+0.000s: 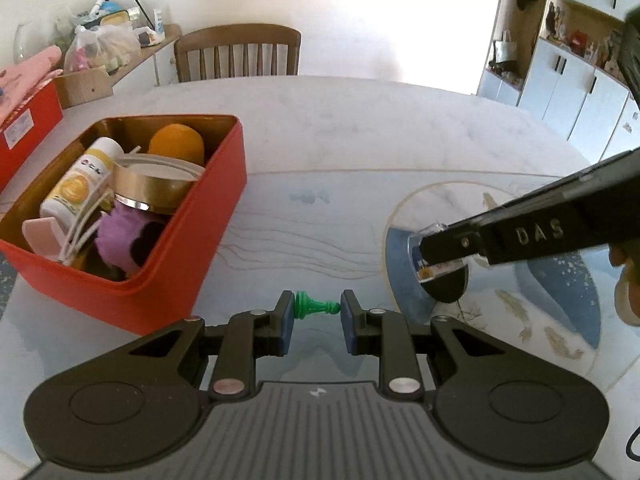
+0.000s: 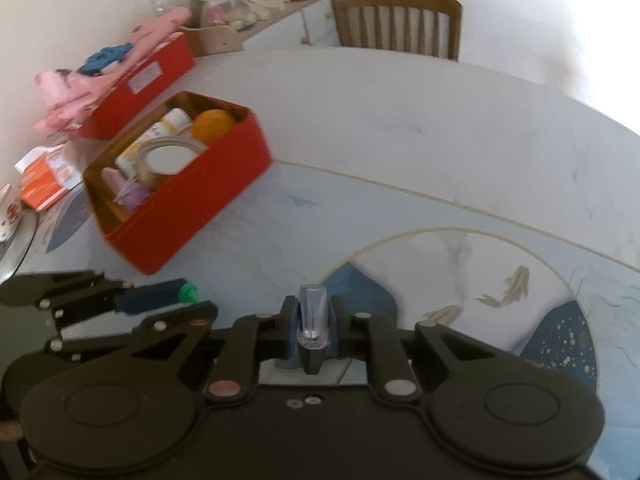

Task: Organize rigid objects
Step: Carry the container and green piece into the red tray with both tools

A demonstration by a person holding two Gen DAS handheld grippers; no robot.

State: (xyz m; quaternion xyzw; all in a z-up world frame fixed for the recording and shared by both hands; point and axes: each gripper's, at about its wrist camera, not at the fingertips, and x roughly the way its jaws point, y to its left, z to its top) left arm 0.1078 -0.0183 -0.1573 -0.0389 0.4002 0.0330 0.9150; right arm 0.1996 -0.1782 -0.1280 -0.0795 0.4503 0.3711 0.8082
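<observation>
My left gripper [image 1: 317,307] is shut on a small green chess-pawn-shaped piece [image 1: 316,306], held sideways between the blue pads above the table. My right gripper [image 2: 313,322] is shut on a clear plastic case with a black base [image 2: 313,316]; it also shows in the left wrist view [image 1: 438,262], at the right, above the table. The open red box [image 1: 140,208] sits left of the left gripper, filled with a white bottle [image 1: 82,176], an orange object [image 1: 177,145], a gold-rimmed lid and a purple item. The box also shows in the right wrist view [image 2: 188,196].
A second red box [image 2: 140,80] with pink cloth on it stands beyond the first. An orange-and-white carton [image 2: 44,178] lies at the far left. A wooden chair [image 1: 238,54] stands at the table's far edge. A cluttered shelf [image 1: 120,32] runs along the wall.
</observation>
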